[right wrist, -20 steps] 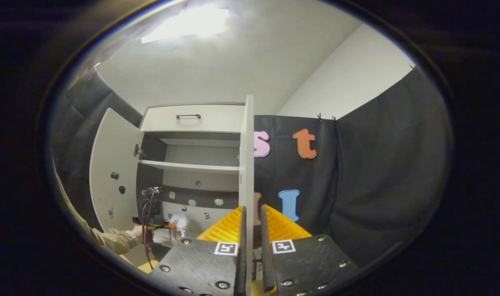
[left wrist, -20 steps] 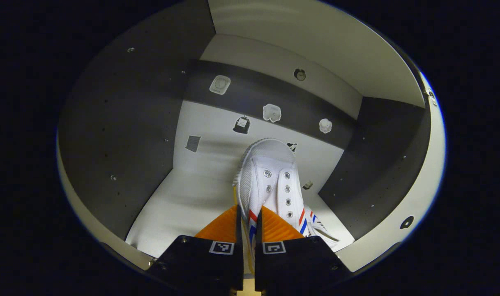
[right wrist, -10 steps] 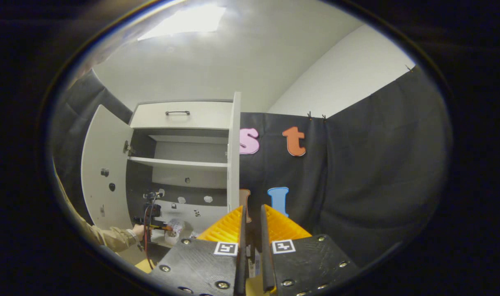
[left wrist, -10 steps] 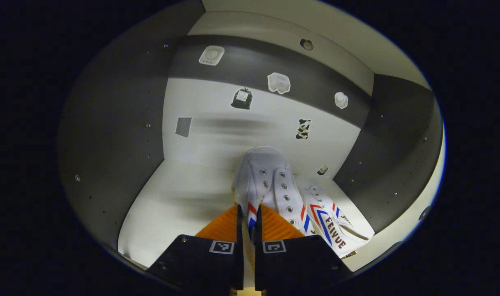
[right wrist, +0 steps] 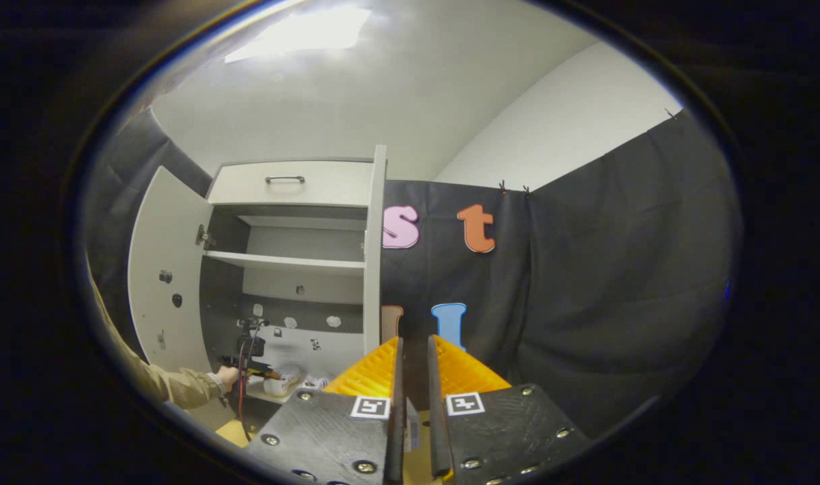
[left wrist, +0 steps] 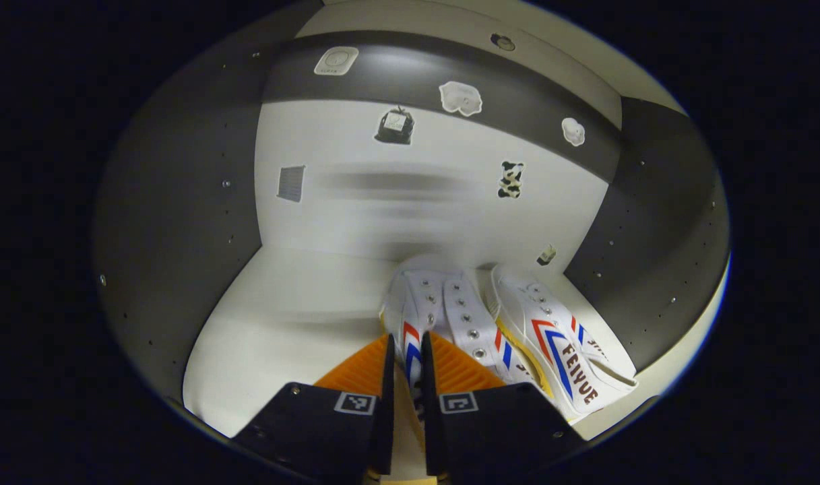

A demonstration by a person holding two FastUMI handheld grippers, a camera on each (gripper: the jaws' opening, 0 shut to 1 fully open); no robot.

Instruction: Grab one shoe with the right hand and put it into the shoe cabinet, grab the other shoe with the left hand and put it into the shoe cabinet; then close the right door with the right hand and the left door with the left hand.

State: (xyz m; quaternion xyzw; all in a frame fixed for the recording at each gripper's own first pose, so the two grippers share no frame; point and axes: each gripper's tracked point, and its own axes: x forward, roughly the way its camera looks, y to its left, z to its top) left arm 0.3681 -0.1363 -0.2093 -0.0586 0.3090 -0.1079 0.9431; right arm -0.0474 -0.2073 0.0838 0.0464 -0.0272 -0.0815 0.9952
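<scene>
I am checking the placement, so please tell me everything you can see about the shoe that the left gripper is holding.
The held shoe is a white canvas-like sneaker with metal eyelets and red and blue side stripes. It points toe-first toward the cabinet's back wall, low over or on the cabinet floor; contact is unclear. The left gripper pinches its side wall near the heel, both fingers pressing. The second shoe lies close on its right, seemingly touching. The right gripper view shows it small, inside the open cabinet.

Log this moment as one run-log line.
left gripper: shut on second shoe, inside cabinet | first shoe: beside it | right gripper: shut, empty | doors: open
</scene>
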